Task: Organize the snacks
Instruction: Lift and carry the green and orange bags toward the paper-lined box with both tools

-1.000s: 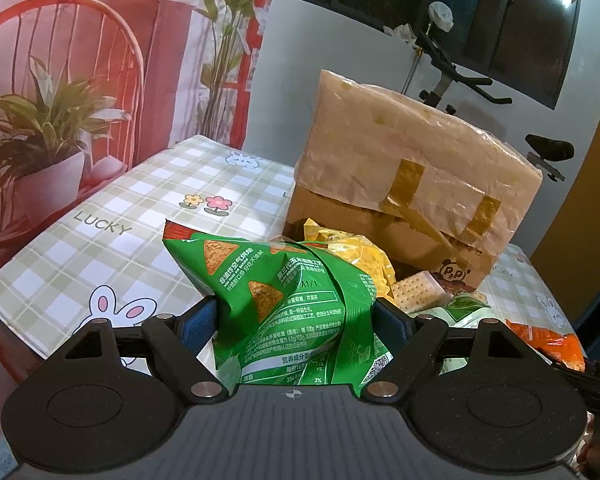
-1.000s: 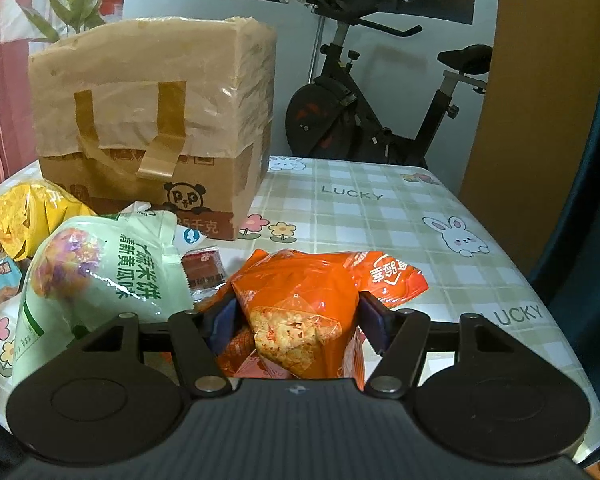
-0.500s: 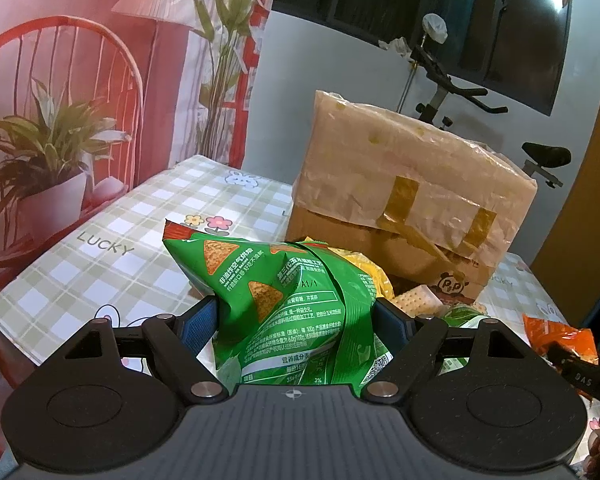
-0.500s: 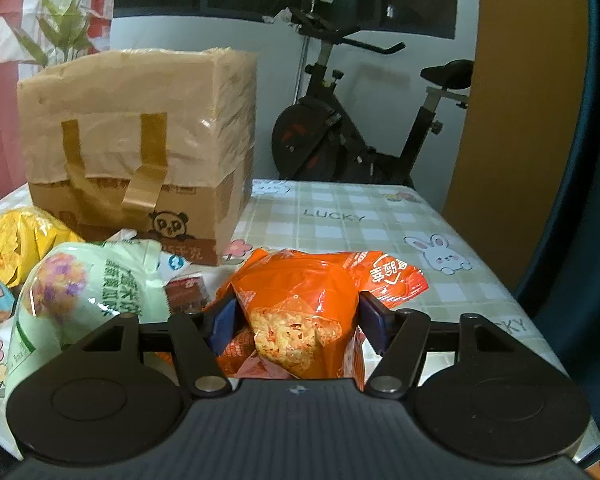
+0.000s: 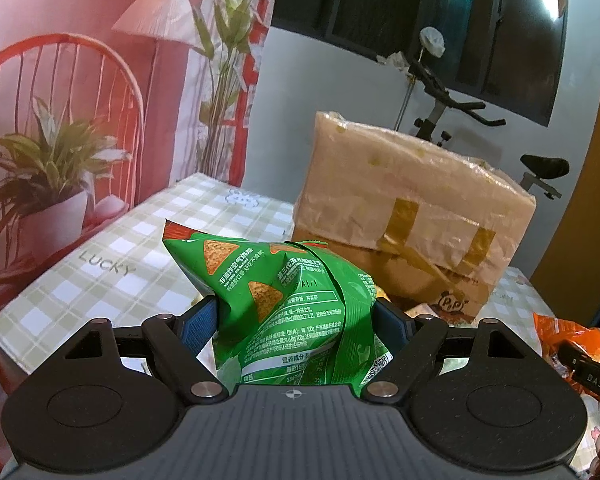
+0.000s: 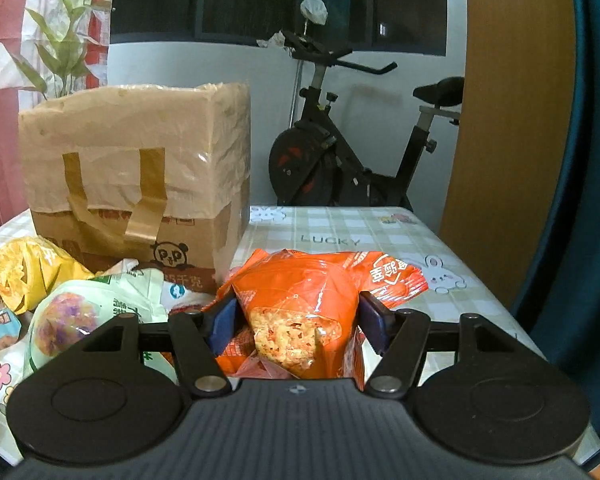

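While gripped, green bag (image 5: 296,312) base unseen

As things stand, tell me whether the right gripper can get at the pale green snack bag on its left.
Probably not yet. The right gripper is shut on the orange snack bag, so its jaws are full. The pale green snack bag lies close and uncovered on the table; once the orange bag is set down, the way looks free.

Left hand-held gripper (image 5: 294,316) clamping green chip bag (image 5: 292,300), taped cardboard box (image 5: 412,216) behind, checked tablecloth (image 5: 112,264)
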{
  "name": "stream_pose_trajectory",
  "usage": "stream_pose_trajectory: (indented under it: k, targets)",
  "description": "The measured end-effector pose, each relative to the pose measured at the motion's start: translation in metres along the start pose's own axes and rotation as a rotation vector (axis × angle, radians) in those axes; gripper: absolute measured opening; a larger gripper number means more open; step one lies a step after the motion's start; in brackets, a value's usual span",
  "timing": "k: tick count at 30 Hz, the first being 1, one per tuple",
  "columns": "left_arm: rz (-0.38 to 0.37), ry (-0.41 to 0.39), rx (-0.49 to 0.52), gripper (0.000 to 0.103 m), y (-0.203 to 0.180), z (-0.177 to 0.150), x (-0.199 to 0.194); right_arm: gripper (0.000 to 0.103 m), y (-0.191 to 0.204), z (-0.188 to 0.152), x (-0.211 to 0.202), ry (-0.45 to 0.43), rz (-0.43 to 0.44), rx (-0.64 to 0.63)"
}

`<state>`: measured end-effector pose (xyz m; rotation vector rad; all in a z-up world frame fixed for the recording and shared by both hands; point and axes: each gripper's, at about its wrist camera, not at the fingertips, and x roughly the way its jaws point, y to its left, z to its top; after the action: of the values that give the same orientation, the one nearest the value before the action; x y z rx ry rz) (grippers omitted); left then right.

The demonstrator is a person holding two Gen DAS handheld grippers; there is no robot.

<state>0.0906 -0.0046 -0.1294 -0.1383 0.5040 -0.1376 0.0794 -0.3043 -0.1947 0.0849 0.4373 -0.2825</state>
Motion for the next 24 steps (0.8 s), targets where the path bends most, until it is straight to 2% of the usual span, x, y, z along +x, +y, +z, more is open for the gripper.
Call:
stream_pose_trajectory:
  k: [9, 13, 18, 24]
  targets:
    - [-0.047, -0.089, 0.046, 0.084, -0.001, 0.029, 0.002, 0.065, -0.005, 0.021, -0.005, -0.075, 0.065, 0.032]
    - [-0.119, -0.118, 0.061, 0.084, -0.003, 0.051, 0.005, 0.065, -0.001, 0.043, -0.011, -0.149, 0.111, 0.017]
    - [-0.153, -0.171, 0.082, 0.084, -0.011, 0.075, 0.013, 0.065, 0.004, 0.075, -0.014, -0.228, 0.163, 0.021]
    - [-0.198, -0.213, 0.117, 0.084, -0.025, 0.106, 0.025, 0.065, 0.010, 0.116, -0.004, -0.278, 0.231, 0.026]
